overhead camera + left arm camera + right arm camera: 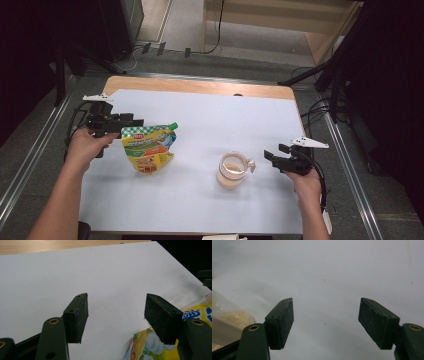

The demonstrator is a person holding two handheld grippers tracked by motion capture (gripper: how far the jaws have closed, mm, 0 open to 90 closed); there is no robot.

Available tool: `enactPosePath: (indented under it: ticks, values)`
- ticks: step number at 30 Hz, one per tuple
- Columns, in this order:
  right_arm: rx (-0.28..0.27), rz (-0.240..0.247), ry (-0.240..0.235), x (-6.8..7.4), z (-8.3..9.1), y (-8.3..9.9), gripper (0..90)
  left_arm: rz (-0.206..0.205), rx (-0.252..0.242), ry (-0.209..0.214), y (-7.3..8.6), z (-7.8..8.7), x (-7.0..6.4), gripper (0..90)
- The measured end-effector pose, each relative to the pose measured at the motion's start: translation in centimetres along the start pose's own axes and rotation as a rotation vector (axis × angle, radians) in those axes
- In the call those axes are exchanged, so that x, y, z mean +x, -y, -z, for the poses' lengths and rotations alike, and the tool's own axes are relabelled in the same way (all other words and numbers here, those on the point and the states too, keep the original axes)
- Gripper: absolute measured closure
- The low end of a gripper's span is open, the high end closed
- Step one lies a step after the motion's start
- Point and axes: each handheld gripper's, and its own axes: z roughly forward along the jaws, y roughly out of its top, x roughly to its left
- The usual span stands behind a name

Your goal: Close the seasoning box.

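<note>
While both grippers gape empty, the pouch (148,148) lies beside the left gripper (136,121); the jar (232,170) stands near the right gripper (267,155).

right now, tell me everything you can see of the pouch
The pouch is a soft, glossy spouted bag, mostly yellow with a green-and-white checked band along its top, a red label, printed pictures and a green cap at its upper right corner. It looks partly full and crumpled, and sits slightly tilted on the white table, left of centre. The left gripper is open at its top left edge; whether a jaw touches it I cannot tell. In the left gripper view its yellow print shows behind the right-hand jaw.
</note>
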Motion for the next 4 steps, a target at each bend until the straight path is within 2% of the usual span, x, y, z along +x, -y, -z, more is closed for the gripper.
enactPosePath:
  ticks: [1,2,4]
  values:
    - [-0.003,-0.001,0.004,0.02,0.02,-0.02,29.4,0.001,-0.01,-0.015,0.04,-0.07,0.12,33.9]
    - [-0.007,0.002,0.012,-0.01,0.06,-0.04,29.6,0.021,-0.01,-0.023,0.04,-0.12,0.23,30.6]
    - [-0.008,-0.003,0.027,-0.1,0.13,-0.02,29.6,0.038,-0.014,-0.021,0.06,-0.08,0.37,30.6]
